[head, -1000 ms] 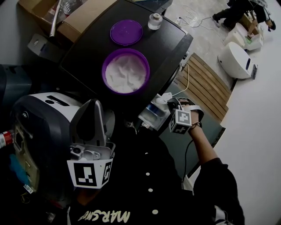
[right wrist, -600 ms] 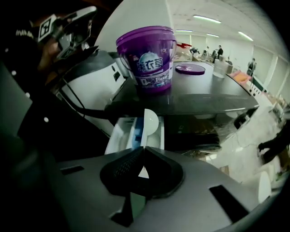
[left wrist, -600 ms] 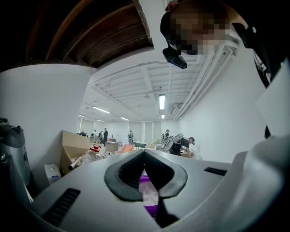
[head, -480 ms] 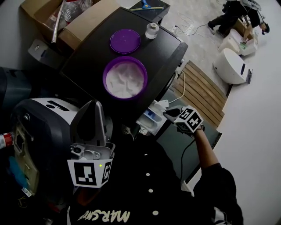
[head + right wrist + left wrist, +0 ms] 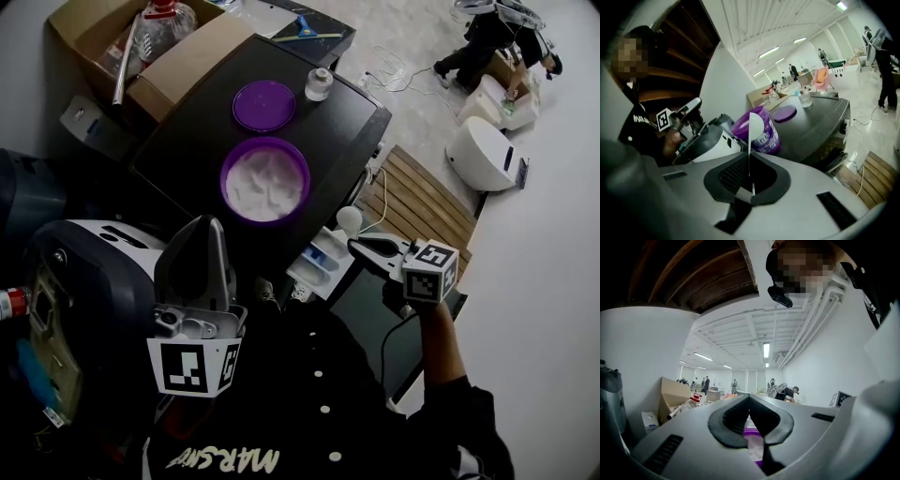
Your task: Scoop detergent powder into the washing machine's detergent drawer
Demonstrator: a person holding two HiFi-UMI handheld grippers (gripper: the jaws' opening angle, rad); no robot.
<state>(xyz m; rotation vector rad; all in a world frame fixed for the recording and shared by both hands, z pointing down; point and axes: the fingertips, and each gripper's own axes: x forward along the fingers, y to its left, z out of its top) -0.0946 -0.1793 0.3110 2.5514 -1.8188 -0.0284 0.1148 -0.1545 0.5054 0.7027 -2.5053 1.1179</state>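
My right gripper (image 5: 367, 247) is clamped on the thin handle of the white scoop (image 5: 349, 220); in the right gripper view the handle runs straight up between the pads, with the bowl standing above the tips. I cannot tell whether the bowl carries any powder. In the head view the bowl sits just off the 1 o'clock corner of the detergent drawer (image 5: 319, 261), which is pulled out from the front of the washing machine (image 5: 187, 131) and shows a blue compartment. The drawer lies at about 9 o'clock from the right gripper, close beside it. On the machine's dark top the purple tub (image 5: 265, 180) stands open with white detergent powder (image 5: 264, 187) filling it, at roughly 11 o'clock from the scoop and clear of it. Its purple lid (image 5: 264, 105) lies flat just beyond at 12 o'clock, and a small white jar (image 5: 319, 84) stands near the lid at 2 o'clock. My left gripper (image 5: 211, 230) sits low at about 7 o'clock from the tub, tips aimed up toward it, pads pressed together with nothing between them. I see only the tub past them in the left gripper view. Cardboard boxes (image 5: 84, 28) sit at the far left of the machine, and a slatted wooden panel (image 5: 422, 197) lies on the floor to the right.
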